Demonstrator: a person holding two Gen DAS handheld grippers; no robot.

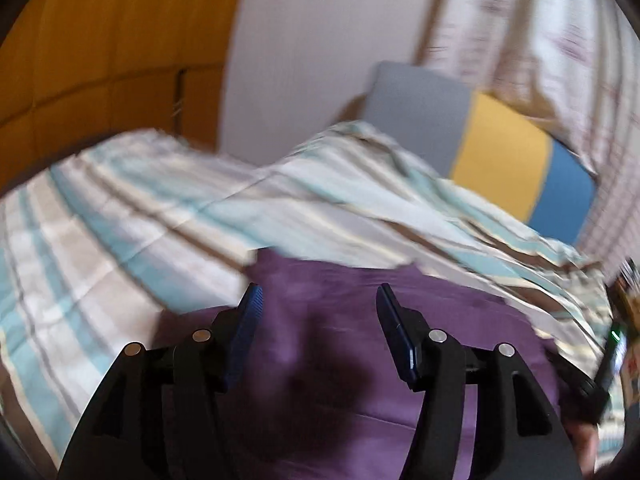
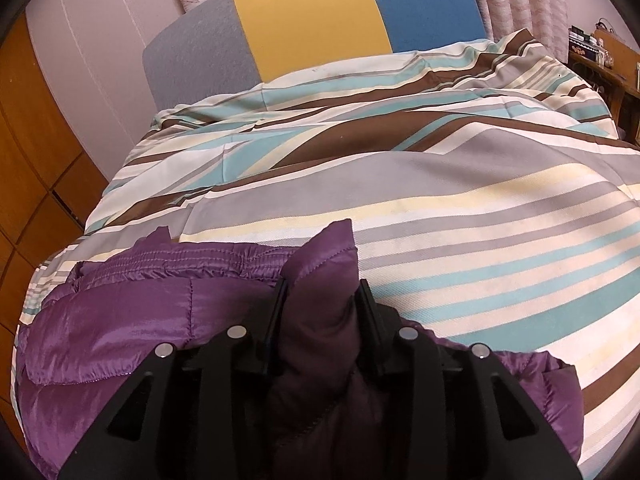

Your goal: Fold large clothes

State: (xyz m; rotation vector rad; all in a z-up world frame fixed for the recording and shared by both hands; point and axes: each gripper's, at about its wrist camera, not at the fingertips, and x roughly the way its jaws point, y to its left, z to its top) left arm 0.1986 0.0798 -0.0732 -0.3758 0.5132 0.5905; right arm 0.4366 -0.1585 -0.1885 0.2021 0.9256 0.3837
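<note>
Blurred left gripper, purple jacket cropped

Striped duvet open to right; headboard blocks far end, purple jacket bunched at left.

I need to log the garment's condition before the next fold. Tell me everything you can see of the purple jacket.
The purple jacket is a shiny, quilted, puffy garment with stitched seams and a gathered band along its far edge. It lies bunched on the striped bedcover at the near end of the bed. A raised fold of it stands between the fingers of the right gripper. The left gripper hovers open above it, nothing between its fingers.
</note>
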